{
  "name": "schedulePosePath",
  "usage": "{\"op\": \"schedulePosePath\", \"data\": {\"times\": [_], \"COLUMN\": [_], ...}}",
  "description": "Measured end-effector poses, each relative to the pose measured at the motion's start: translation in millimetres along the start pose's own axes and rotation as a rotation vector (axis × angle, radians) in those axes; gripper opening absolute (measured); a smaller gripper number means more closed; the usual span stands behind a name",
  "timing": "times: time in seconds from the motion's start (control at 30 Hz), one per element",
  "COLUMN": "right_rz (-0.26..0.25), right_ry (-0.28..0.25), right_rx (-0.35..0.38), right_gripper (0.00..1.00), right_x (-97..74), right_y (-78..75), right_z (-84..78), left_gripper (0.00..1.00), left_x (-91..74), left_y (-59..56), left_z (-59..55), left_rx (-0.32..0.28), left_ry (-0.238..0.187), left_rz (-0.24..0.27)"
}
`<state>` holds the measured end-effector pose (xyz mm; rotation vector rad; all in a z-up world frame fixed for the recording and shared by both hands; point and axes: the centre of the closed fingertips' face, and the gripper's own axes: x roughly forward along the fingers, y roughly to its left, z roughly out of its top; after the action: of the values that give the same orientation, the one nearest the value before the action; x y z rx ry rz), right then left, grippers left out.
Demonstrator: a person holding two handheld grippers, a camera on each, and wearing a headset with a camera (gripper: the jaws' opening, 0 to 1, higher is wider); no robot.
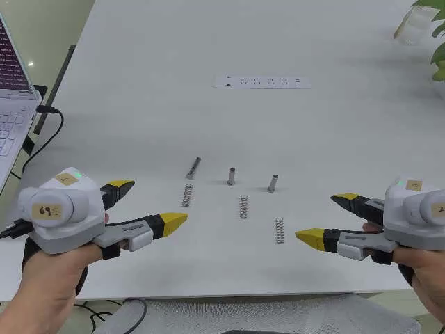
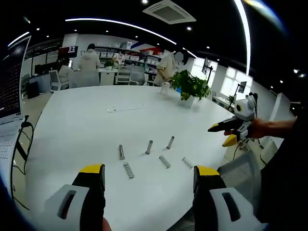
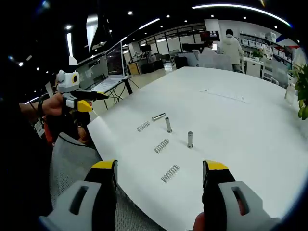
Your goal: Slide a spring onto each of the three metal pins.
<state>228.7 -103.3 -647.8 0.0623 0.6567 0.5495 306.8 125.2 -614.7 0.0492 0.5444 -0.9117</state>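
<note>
Yellow-tipped, our left gripper (image 1: 154,202) and right gripper (image 1: 317,217) both hold their jaws wide apart, empty (hovering over the white table (image 1: 139,83)). Between them lie three springs (image 1: 243,207); just beyond stand two pins (image 1: 231,176), a third pin (image 1: 193,167) lying flat nearer the left gripper.

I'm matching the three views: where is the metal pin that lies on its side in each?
Head view: lying pin, leftmost of three.
Left gripper view: lying pin, leftmost, left of centre.
Right gripper view: lying pin, top of the row.
Shared landmark: white power strip beyond the pins.
</note>
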Motion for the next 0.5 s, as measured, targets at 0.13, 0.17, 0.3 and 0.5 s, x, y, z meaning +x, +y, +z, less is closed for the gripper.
{"op": "schedulePosePath", "data": {"times": [0.13, 0.17, 0.3, 0.5], "right_rz": [0.002, 0.003, 0.005, 0.011], "right_ry": [-0.004, -0.001, 0.008, 0.028], "right_rx": [0.003, 0.001, -0.004, 0.003], "right_gripper": [0.72, 0.72, 0.72, 0.71], "right_x": [-2.1, -2.5, -3.2, -1.2], "right_y": [-0.5, -0.4, -1.8, -0.2], "right_z": [-0.3, -0.9, -4.1, -10.2], "left_gripper": [0.74, 0.74, 0.74, 0.74], "left_x": [1.1, 1.6, 3.9, 4.8], "left_y": [-4.4, -4.6, -7.1, -6.1], "left_z": [-1.0, -0.8, 0.9, 2.4], "left_rx": [0.005, 0.004, 0.001, 0.022], "left_ry": [0.006, 0.006, -0.001, -0.004], "left_rz": [-0.005, -0.006, -0.012, -0.011]}}
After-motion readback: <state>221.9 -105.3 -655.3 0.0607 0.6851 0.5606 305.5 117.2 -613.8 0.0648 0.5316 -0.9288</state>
